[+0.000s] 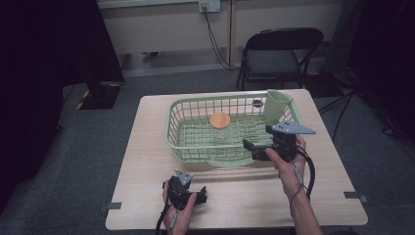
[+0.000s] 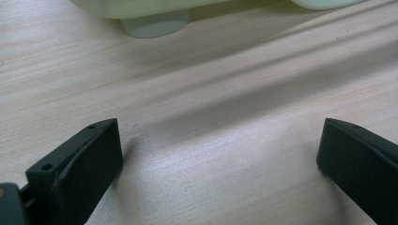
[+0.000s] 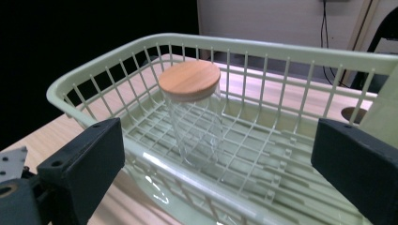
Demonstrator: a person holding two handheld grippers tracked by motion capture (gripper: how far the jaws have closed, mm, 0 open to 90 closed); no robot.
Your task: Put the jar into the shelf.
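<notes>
A pale green wire basket stands in the middle of the table. Inside it a clear glass jar with a round wooden lid stands upright toward the back left. In the right gripper view the jar is straight ahead, well beyond the jaws. My right gripper hovers over the basket's front right rim, open and holding nothing. My left gripper rests low on the table in front of the basket, also open and empty.
A green cutlery cup hangs at the basket's back right corner. One foot of the basket is just ahead of the left gripper. A folding chair stands behind the table.
</notes>
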